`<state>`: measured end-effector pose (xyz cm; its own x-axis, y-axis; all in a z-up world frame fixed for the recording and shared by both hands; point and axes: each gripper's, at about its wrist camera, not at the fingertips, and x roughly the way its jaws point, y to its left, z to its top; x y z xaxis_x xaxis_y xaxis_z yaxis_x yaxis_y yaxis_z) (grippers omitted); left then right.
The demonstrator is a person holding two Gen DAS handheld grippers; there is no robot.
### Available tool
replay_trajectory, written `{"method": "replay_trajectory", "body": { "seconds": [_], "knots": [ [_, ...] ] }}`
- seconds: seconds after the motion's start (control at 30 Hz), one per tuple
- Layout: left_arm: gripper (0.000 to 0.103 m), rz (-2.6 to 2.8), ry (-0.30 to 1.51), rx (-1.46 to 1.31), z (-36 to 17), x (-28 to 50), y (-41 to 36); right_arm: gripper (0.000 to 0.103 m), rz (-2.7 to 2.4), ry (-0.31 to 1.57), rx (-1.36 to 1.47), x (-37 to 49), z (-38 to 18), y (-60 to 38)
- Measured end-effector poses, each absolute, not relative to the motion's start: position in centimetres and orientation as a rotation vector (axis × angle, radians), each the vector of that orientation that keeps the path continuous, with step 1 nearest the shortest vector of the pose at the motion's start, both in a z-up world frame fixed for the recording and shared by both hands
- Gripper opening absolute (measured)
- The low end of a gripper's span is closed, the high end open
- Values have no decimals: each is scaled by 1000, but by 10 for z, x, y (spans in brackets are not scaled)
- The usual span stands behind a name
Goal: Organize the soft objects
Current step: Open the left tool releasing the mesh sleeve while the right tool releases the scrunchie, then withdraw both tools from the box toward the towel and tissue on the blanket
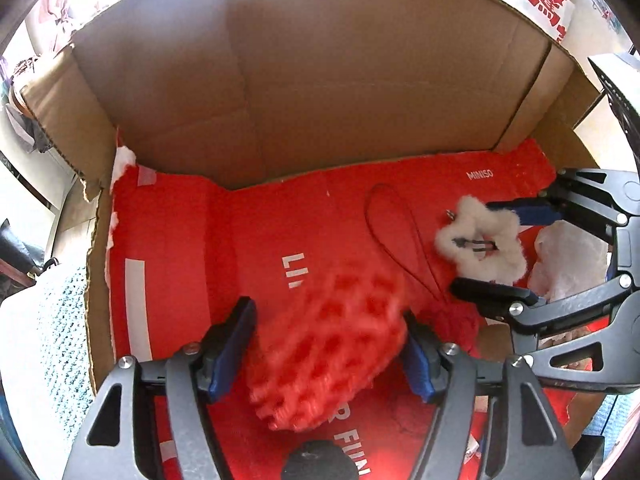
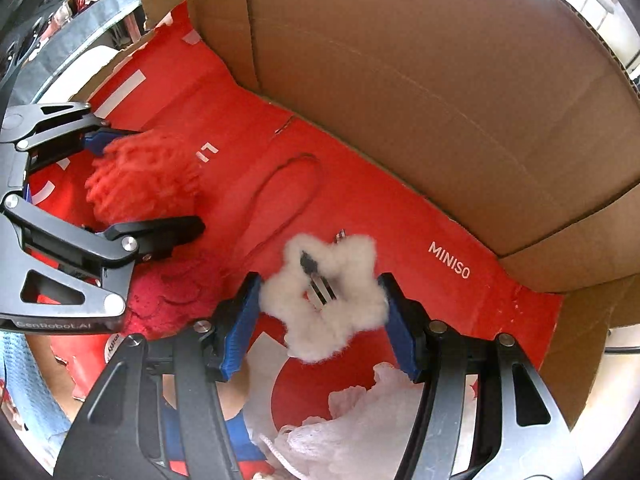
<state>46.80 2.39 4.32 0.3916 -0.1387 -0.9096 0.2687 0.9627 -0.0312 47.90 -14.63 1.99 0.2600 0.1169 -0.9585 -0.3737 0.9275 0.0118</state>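
Bright daylight washes out the corners beyond the cardboard box (image 1: 320, 80), whose far wall lies in soft shadow. Fisheye curvature bends every edge. The red netted puff (image 1: 324, 344) is motion-blurred.

- Brown cardboard box wall (image 1: 320, 80) fills most of both views
- Red printed sheet (image 1: 256, 240) lines box floor
- Bright daylight past box rim, top corners
- Pale knit fabric (image 1: 60, 320) outside box's left edge

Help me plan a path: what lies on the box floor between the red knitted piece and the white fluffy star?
A thin dark cord loop on the red paper liner, between the red knitted piece and the white fluffy star; both wrist views show it.
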Motion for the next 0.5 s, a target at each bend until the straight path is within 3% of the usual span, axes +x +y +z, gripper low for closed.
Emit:
{"method": "replay_trajectory", "body": {
  "seconds": [0.5],
  "knots": [
    [76,-256,1100,113,63,453,31,62,318,1241,-203,481,23,-158]
  ]
}}
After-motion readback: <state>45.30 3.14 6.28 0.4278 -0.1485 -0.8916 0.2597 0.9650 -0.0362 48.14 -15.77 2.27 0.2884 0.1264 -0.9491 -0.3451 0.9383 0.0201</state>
